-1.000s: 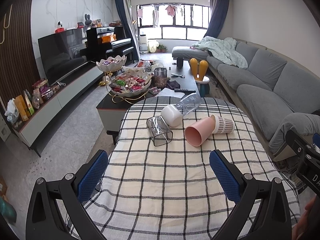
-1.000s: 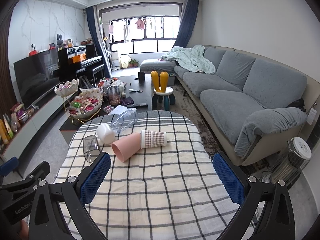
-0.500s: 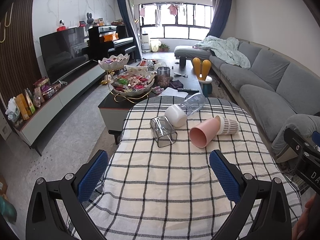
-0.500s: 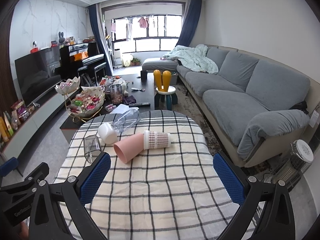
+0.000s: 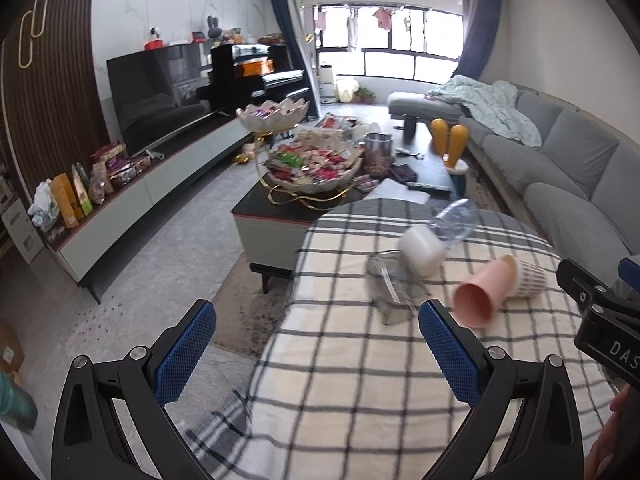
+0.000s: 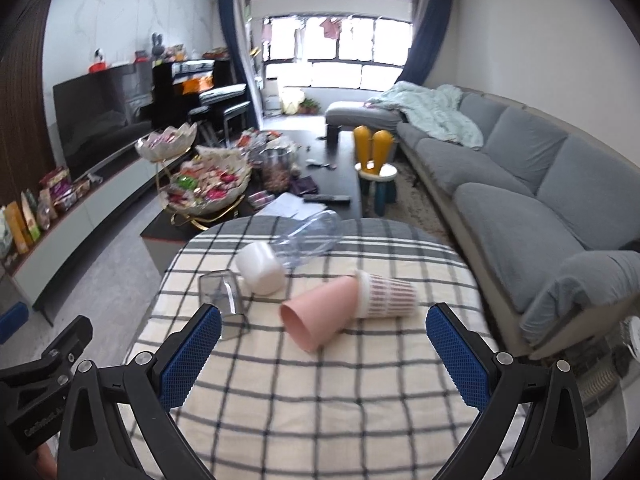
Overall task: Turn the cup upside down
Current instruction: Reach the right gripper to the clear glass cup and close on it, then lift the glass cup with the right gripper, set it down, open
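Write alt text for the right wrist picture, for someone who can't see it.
Five cups lie tipped over on a checked tablecloth: a pink cup against a patterned paper cup, a white cup, and two clear ones. The right gripper, blue-padded fingers spread wide, holds nothing; a grey sofa is behind.

My left gripper has swung leftward: the checked table now fills only the right part of its view, with floor under the left finger. The pink cup and clear glass sit nearer its right finger. My right gripper has advanced; the pink cup and patterned paper cup loom larger, between its fingers. Both views blurred.
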The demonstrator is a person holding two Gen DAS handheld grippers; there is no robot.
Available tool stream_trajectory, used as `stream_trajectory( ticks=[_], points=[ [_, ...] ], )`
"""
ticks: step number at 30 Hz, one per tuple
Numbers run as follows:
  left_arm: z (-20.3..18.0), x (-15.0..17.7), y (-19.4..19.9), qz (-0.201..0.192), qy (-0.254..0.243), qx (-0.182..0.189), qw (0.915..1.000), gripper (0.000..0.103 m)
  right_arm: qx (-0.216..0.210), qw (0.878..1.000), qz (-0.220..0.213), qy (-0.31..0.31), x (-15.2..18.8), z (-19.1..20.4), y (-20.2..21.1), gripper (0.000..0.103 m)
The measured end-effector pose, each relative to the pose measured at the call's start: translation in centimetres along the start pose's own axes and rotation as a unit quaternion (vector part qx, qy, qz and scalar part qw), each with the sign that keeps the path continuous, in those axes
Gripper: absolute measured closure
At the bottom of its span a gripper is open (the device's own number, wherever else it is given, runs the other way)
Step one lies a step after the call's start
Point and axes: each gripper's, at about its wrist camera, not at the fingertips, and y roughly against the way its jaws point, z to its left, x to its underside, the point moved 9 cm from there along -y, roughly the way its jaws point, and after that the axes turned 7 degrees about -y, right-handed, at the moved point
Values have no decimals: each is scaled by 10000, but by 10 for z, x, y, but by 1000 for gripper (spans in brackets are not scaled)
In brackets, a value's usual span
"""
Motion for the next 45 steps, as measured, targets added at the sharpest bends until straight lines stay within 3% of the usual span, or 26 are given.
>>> stream_trajectory(
  ticks=[12,17,23,29,35,45],
  points=[
    [62,5,-81,296,187,-413,9985,0,-429,9939,806,620,17,104,-115,0],
    [70,7,-112,353,159,-589,9975,0,-409,9902,1099,763,29,124,-159,1],
    [76,12,-138,500,155,-534,9972,0,-343,9846,1518,795,49,134,-202,1],
    [74,18,-149,595,158,-478,9970,0,-314,9803,1770,815,65,137,-221,6],
    [74,22,-156,675,217,-454,9964,0,-398,9762,1993,753,78,138,-236,29],
    [76,20,-144,618,214,-446,9969,0,-599,9774,1894,728,80,143,-219,33]
  ],
)
